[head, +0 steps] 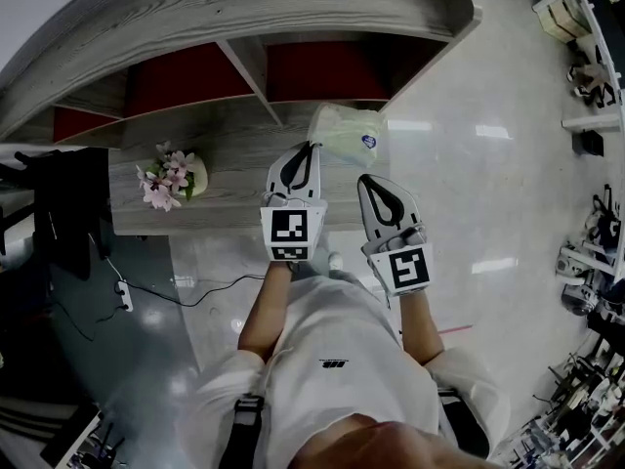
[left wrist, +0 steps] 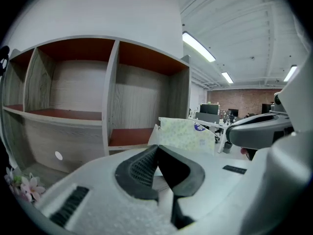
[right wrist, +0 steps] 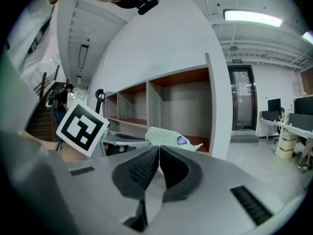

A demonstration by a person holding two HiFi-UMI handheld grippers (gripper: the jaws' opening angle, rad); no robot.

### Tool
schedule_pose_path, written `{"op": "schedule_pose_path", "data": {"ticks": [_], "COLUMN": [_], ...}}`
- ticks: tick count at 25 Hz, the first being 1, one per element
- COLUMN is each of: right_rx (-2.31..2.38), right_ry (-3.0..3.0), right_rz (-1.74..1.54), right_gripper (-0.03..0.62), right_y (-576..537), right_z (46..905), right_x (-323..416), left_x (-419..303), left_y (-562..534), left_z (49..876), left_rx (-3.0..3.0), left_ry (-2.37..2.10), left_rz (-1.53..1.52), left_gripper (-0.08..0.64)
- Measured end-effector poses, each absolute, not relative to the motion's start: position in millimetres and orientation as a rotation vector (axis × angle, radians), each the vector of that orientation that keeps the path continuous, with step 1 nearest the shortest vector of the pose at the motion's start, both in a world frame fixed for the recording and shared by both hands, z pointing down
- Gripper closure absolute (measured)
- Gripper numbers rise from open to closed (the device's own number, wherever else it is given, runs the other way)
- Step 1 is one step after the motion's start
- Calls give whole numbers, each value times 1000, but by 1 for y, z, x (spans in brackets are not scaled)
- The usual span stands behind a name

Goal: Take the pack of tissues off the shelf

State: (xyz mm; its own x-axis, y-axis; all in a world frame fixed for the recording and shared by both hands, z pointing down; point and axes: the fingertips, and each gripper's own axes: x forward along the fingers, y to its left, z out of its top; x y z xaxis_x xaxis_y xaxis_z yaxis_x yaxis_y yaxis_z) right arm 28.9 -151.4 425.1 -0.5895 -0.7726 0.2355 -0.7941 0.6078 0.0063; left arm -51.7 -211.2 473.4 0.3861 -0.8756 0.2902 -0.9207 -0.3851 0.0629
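- The shelf [head: 244, 8] is grey wood, and its open compartments have red-brown floors and back edges.
- A wide lower board of the shelf projects in front of the compartments and carries two things.
- A pale round pot [head: 195, 176] stands near the left of this board and holds pink flowers [head: 166, 182].
- The pack of tissues [head: 347, 133] stands near the right end of the board, in front of the right-hand compartment. It is a pale green patterned pack with a blue round mark on its side.
- The left gripper [head: 311, 149] has its fingers closed together with nothing between them.
- In the left gripper view, the pack of tissues [left wrist: 186, 133] lies just beyond the fingertips and slightly to the right. Contact cannot be determined.
- The right gripper [head: 367, 180] also has its fingers closed on nothing. It sits behind and to the right of the left gripper, near the pack but apart from it.
- In the right gripper view, the pack of tissues [right wrist: 168, 136] appears directly above the fingertips, farther away.
- Both forearms extend forward from the body, roughly parallel. The grippers are side by side, point at the shelf and tilt slightly downward.
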Motion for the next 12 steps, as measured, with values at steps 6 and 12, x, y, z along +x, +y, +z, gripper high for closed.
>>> {"op": "schedule_pose_path", "data": {"ticks": [6,12], "right_rx": [1274,1266], "right_ry": [-2597,-2581], "right_rz": [167,194], "right_gripper": [566,566], "right_y": [-146,-143], "right_z": [440,457], "right_x": [30,28], "left_x": [-55,-59], "left_y": [-199,-192], "left_z": [493,518], "left_rx": [2397,2374], "left_ry": [-1593,-1581], "left_rz": [322,355], "left_gripper": [532,532]}}
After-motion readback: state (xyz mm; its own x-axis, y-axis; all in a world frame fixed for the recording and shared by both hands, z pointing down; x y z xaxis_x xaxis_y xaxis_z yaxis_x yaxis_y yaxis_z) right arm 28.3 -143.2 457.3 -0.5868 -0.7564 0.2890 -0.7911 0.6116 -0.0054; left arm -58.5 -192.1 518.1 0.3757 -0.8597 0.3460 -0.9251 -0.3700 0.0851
